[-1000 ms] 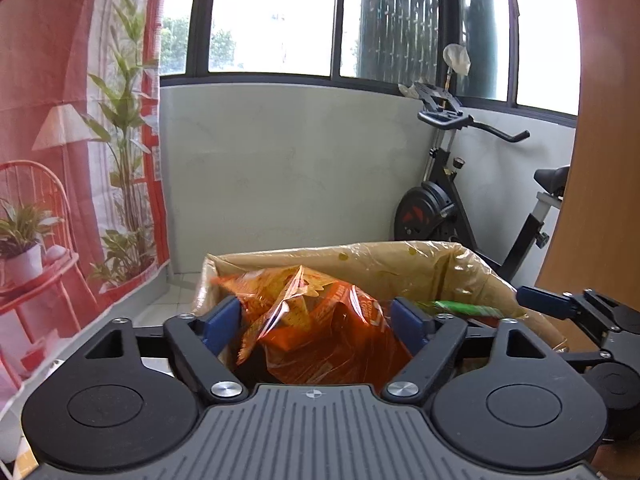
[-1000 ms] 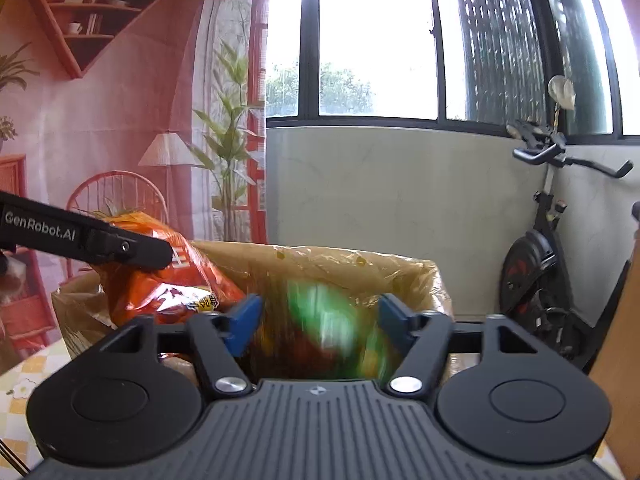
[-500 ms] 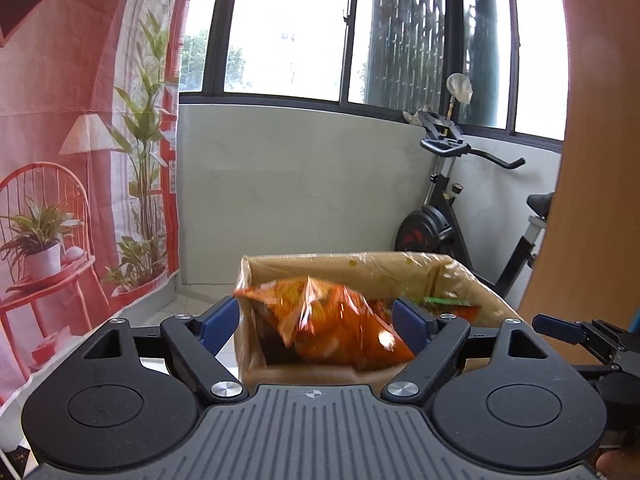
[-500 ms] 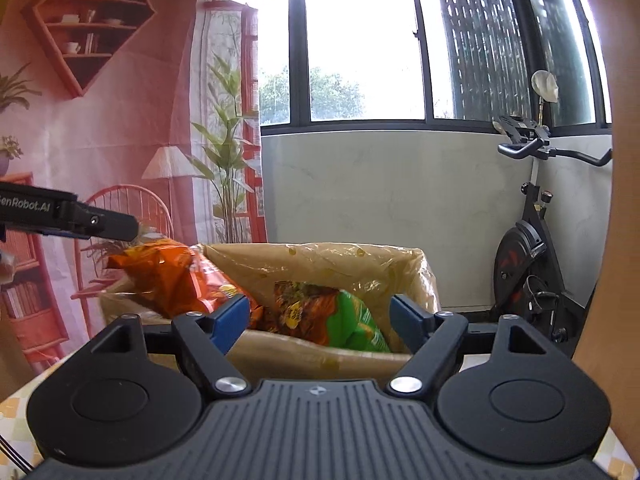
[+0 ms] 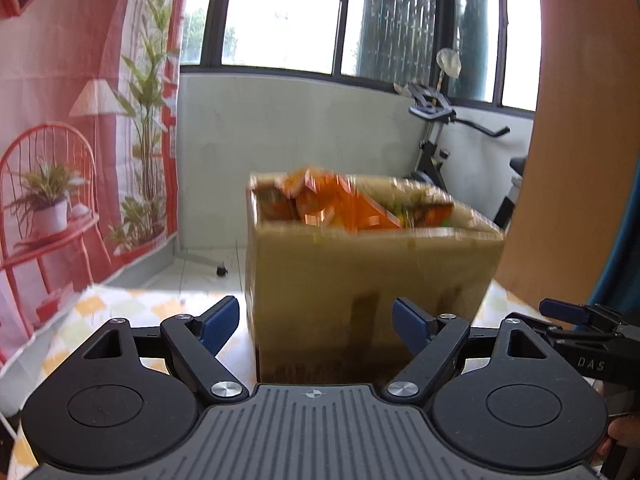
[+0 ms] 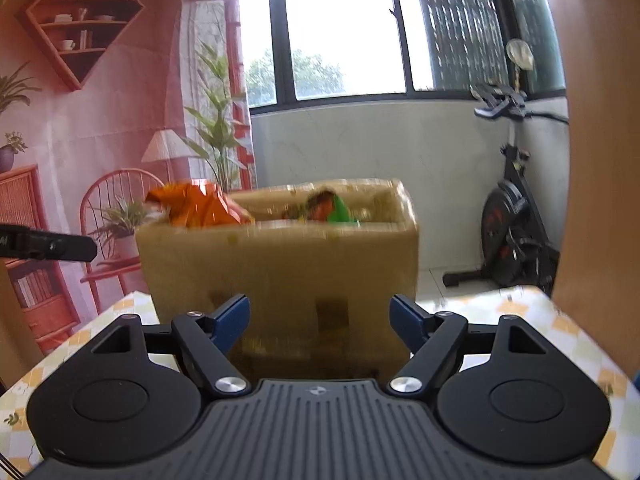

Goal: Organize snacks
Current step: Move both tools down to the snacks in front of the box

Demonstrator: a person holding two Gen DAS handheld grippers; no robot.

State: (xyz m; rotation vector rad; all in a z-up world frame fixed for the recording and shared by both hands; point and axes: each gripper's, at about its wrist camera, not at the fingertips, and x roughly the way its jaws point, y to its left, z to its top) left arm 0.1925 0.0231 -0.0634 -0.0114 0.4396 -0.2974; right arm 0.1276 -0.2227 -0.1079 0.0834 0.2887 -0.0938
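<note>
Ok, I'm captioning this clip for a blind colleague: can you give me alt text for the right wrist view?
The open, empty right gripper faces a cardboard box on a checked tablecloth. An orange snack bag and a green one poke out of the box's top, blurred. Behind it are a window and an exercise bike.

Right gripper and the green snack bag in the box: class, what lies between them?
In the right wrist view, the box's near wall stands between the right gripper and the green bag.
</note>
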